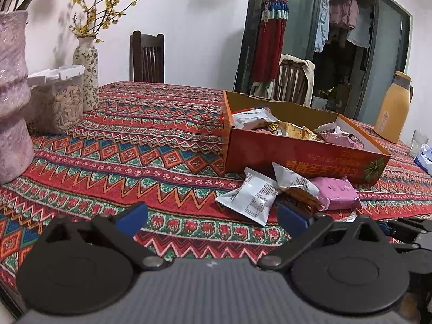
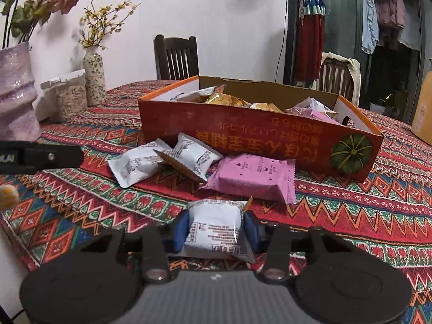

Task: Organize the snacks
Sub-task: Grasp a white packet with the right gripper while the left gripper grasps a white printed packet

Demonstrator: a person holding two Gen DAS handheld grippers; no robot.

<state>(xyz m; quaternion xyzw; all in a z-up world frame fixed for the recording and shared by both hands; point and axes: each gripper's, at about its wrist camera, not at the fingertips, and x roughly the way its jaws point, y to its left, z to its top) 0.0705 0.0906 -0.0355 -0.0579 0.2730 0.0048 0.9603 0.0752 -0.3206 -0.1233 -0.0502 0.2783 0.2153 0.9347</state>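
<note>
An open orange snack box [image 1: 297,159] [image 2: 243,137] lies on the patterned tablecloth, with several wrapped snacks inside. Loose packets lie in front of it: a pink one [image 1: 337,191] [image 2: 253,172], two white ones [image 2: 135,164] [image 2: 194,156] and a brown-edged one between them. My right gripper [image 2: 216,221] is shut on another white snack packet [image 2: 216,232], with a blue pad pressed against each of its sides. My left gripper [image 1: 212,216] stands open over bare cloth. A white packet [image 1: 251,197] lies just ahead of its right finger.
A large pink vase [image 1: 13,94], a clear jar of seeds [image 1: 59,102] and a floral vase [image 1: 86,75] stand at the left. A yellow flask [image 1: 394,108] stands at the far right. Two wooden chairs stand beyond the table.
</note>
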